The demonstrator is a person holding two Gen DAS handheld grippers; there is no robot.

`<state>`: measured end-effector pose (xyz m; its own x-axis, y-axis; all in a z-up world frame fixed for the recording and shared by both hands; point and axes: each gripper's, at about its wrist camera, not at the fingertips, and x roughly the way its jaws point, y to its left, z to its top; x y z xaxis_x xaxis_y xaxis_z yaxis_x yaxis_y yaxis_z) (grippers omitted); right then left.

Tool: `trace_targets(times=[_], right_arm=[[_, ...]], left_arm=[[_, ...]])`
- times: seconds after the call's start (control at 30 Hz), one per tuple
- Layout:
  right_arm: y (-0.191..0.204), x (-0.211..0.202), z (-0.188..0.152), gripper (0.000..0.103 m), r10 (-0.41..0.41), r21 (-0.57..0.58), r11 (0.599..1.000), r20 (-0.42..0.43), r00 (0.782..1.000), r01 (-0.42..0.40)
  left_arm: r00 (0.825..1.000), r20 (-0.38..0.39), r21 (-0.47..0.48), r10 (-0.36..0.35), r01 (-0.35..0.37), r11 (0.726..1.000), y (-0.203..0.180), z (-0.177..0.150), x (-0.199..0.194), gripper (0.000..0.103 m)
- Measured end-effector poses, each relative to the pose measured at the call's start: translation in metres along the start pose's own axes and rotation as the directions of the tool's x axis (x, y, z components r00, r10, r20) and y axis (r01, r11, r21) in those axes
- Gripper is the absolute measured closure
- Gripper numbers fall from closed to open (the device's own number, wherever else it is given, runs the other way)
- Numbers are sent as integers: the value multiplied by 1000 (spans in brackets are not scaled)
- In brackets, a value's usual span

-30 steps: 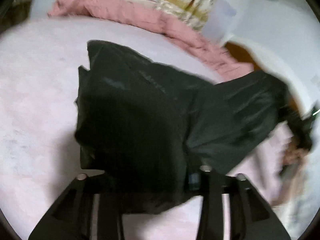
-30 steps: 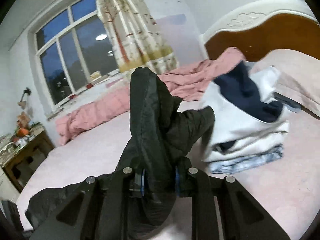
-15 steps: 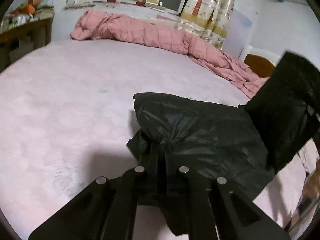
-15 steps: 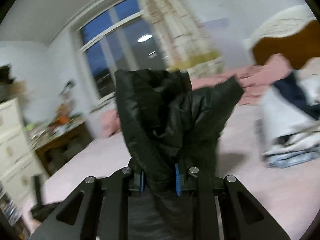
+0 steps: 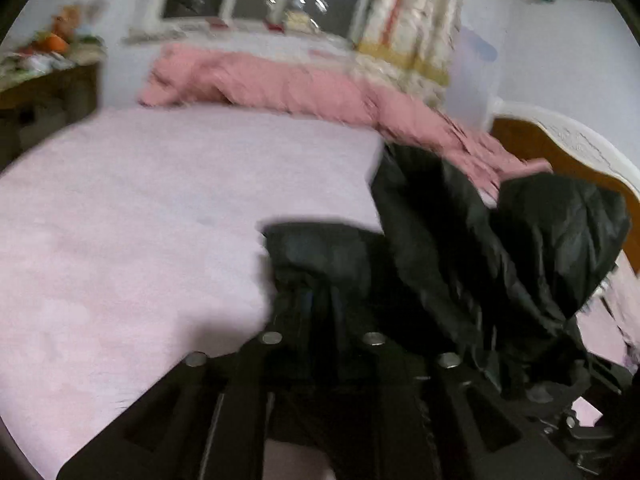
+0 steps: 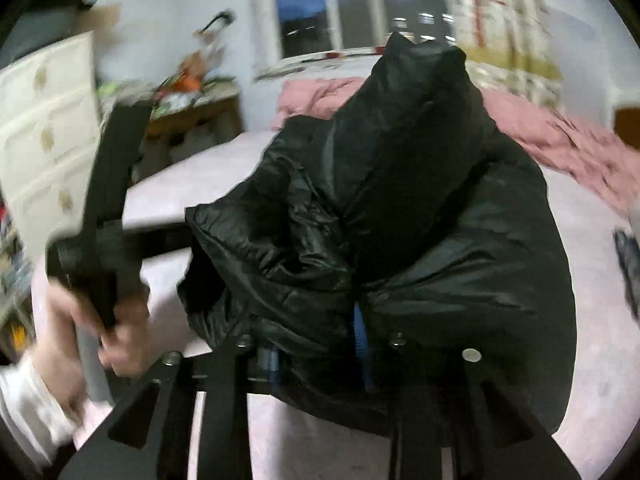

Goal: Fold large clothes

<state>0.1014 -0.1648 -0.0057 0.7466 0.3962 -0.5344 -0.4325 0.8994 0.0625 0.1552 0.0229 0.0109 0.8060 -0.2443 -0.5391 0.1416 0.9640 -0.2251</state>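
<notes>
A black puffer jacket (image 5: 460,248) lies on the pink bed (image 5: 140,220), its right part lifted and folded over towards the left. My left gripper (image 5: 322,300) is low on the bed at the jacket's left edge. Its jaws are opening, with a fold of fabric still pinched between them. In the right wrist view a thick bunch of the jacket (image 6: 420,200) rises in front of the camera. My right gripper (image 6: 312,340) grips it, jaws opening a little, blue pads sunk in the fabric. A hand (image 6: 120,332) holds the left tool at the left.
A crumpled pink quilt (image 5: 280,84) runs along the bed's far side under the window and curtain (image 5: 412,28). The wooden headboard (image 5: 560,148) is at the right. A cluttered side table (image 5: 48,80) and a white dresser (image 6: 44,128) stand left of the bed.
The right gripper has swung left and down with its raised bunch of jacket, which now lies close over the left gripper's side. The left gripper's fingers closed, then parted slightly.
</notes>
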Motion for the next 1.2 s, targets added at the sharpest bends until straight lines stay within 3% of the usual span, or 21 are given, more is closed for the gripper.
trace_targets(times=[0.03, 0.1, 0.23, 0.3, 0.4, 0.43, 0.5, 0.63, 0.7, 0.83, 0.87, 0.9, 0.93, 0.97, 1.07, 1.2], right_arm=[[-3, -2, 1, 67, 8, 10, 1000, 3, 1000, -8], [-7, -10, 2, 64, 25, 29, 999, 9, 1000, -25], [-6, -39, 1, 32, 47, -3, 999, 70, 996, -47], [-8, -62, 2, 26, 2, -4, 1000, 135, 991, -2], [-34, -94, 7, 25, -59, 114, 993, 214, 975, 35], [-49, -102, 9, 24, -91, 173, 984, 231, 969, 51], [-76, -105, 12, 22, -246, 269, 945, 204, 948, 187], [-122, -82, 4, 22, -399, 337, 874, 89, 913, 349], [-138, -66, -4, 22, -366, 342, 877, 23, 930, 337], [-140, -44, -6, 30, -225, 321, 922, -17, 974, 218], [-139, -42, -7, 30, -173, 328, 930, -15, 985, 168], [-139, -40, -5, 31, -111, 340, 934, -11, 994, 108], [-139, -40, -7, 31, -67, 346, 936, -7, 998, 65], [-137, -39, -6, 31, -32, 344, 939, -2, 999, 31], [-127, -43, -6, 31, -67, 297, 953, 18, 998, 59], [-121, -45, -7, 31, -125, 285, 952, 27, 992, 112]], left_arm=[[1000, 27, 3, 9, -9, 1000, 0, -1, -7, 66], [997, 73, -11, 9, -9, 1000, 2, 0, -23, 65], [986, 166, 18, -8, 5, 1000, -2, 5, -59, 63], [976, 217, 68, -2, -13, 998, -11, 7, -78, 59], [960, 276, 131, -51, 15, 991, -32, 12, -104, 40], [957, 277, 154, -82, 40, 987, -41, 15, -109, 29], [957, 242, 203, -158, 109, 973, -62, 24, -111, 24], [958, 101, 185, -270, 248, 951, -103, 48, -84, 15], [969, 77, 139, -234, 222, 965, -117, 59, -66, 15], [990, -32, 82, -139, 141, 987, -132, 73, -15, 15], [992, -48, 76, -115, 118, 990, -133, 72, -7, 20], [994, -51, 74, -95, 98, 992, -132, 70, -1, 34], [994, -50, 86, -98, 102, 991, -131, 66, 0, 83], [992, -55, 102, -114, 119, 988, -131, 58, -4, 92], [992, 49, 143, -117, 109, 984, -126, 42, -38, 94], [996, 76, 129, -47, 37, 991, -106, 32, -59, 93]])
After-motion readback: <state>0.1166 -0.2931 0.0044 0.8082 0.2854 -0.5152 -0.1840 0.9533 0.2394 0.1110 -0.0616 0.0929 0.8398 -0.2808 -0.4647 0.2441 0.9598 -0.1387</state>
